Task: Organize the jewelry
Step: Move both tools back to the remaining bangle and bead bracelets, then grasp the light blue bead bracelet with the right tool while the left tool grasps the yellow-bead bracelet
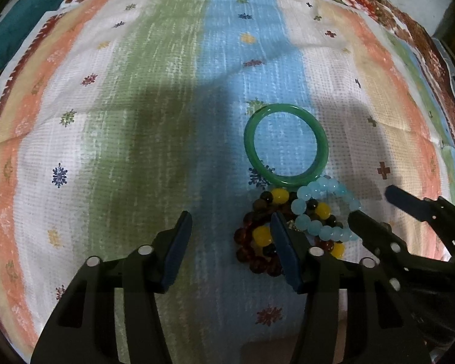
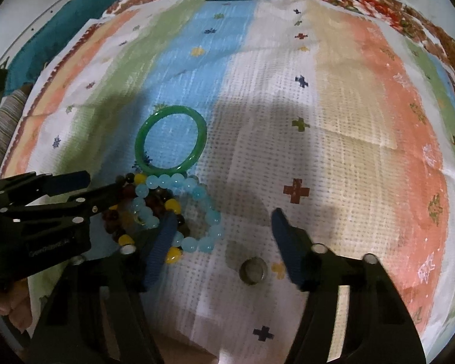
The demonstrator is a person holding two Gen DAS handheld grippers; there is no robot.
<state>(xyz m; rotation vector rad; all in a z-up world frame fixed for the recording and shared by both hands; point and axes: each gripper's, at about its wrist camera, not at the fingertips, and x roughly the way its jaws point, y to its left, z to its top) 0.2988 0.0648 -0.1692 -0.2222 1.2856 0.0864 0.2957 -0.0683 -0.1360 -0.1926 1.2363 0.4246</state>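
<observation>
L wrist: left claw (image 1: pixel 232 227) gapes empty; bead bracelets (image 1: pixel 306 221) lie just right, tangled, risking dragging the green bangle (image 1: pixel 286 145).
R wrist: right claw (image 2: pixel 224 227) gapes empty; ring (image 2: pixel 253 271) below, easily knocked away.

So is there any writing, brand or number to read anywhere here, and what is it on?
Left gripper, side of its black body: one line of pale print, too blurred to read.
Striped cloth: only small crosses and flower shapes, no letters.
Green bangle, blue bead bracelet, dark and yellow bead bracelet, small metal ring: no writing to be seen.
</observation>
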